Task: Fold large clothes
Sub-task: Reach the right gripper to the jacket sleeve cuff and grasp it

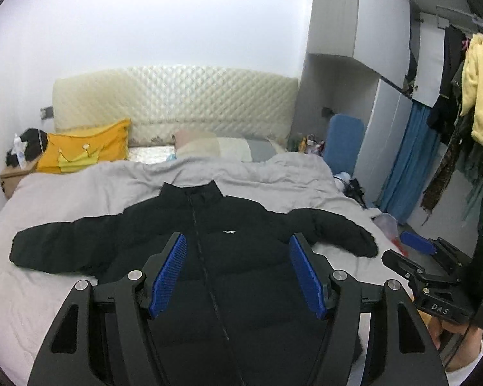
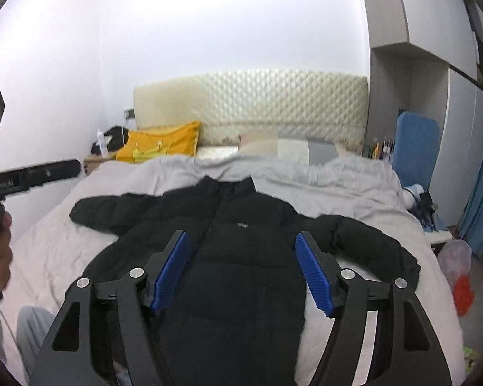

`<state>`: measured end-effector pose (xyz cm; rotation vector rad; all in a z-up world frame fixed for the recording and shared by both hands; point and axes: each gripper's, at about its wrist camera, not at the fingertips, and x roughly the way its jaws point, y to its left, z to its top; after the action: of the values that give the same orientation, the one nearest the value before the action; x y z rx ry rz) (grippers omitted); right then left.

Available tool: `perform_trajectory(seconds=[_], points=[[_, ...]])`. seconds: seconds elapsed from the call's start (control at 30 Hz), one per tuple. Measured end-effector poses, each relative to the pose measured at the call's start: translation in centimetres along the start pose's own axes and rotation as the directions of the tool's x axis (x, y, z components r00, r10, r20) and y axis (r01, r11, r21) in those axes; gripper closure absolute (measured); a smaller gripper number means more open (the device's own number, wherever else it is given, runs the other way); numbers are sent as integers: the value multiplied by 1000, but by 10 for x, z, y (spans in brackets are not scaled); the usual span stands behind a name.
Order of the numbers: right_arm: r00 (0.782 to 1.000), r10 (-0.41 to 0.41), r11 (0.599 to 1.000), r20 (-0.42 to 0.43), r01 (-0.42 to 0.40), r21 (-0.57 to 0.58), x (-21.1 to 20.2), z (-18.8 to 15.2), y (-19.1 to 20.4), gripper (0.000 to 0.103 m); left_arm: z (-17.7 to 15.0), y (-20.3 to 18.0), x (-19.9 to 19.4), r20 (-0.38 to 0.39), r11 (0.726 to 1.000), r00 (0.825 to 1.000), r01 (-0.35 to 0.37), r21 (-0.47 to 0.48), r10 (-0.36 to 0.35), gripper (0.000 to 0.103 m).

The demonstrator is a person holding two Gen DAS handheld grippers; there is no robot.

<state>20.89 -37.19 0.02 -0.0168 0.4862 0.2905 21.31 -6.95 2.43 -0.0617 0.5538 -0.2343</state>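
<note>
1. Looking from the left wrist: the left gripper (image 1: 238, 270) is spread and empty above the black puffer jacket (image 1: 228, 257), which lies flat, sleeves out, on the grey bed cover (image 1: 80, 199). Slippery padding could bulge and spring back out of a fold.
2. From the right wrist, the right gripper (image 2: 241, 267) is likewise spread, holding nothing. A quilted headboard (image 2: 257, 103) stands far, a wardrobe (image 2: 434, 96) right; soft bedding may drag.

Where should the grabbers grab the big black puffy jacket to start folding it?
Probably a sleeve's cuff end. The black jacket lies flat, zipped and face up on the grey bed cover, sleeves spread sideways. Come down from above on the right-hand sleeve at its outer tip.
</note>
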Motion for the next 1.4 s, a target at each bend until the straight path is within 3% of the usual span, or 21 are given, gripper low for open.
perform_trajectory(seconds=[0.3,0.5,0.63,1.0,1.1,1.2,1.4], points=[[994,-49,998,102,44,51,28,-62,10,35,-70,28,23,67,995,993,-99,-3,99,36],[991,-74,994,113,64,90,50,-77,1,30,-97,47,54,38,989,989,-145,9,144,36],[993,-85,985,87,70,155,71,-72,-27,28,-105,61,68,11,990,990,-144,-8,144,36],[983,-181,921,-30,180,345,145,-52,-158,25,-119,100,95,-48,982,984,-172,-83,169,36],[985,-158,869,-68,171,464,170,-63,-205,22,-121,103,99,-56,980,984,-176,-95,172,36],[984,-143,792,-110,180,584,192,-80,-253,20,-123,107,103,-65,979,984,-175,-105,168,36],[979,-129,556,-156,202,806,208,-136,-333,18,-128,108,111,-85,978,981,-182,-106,174,36]])
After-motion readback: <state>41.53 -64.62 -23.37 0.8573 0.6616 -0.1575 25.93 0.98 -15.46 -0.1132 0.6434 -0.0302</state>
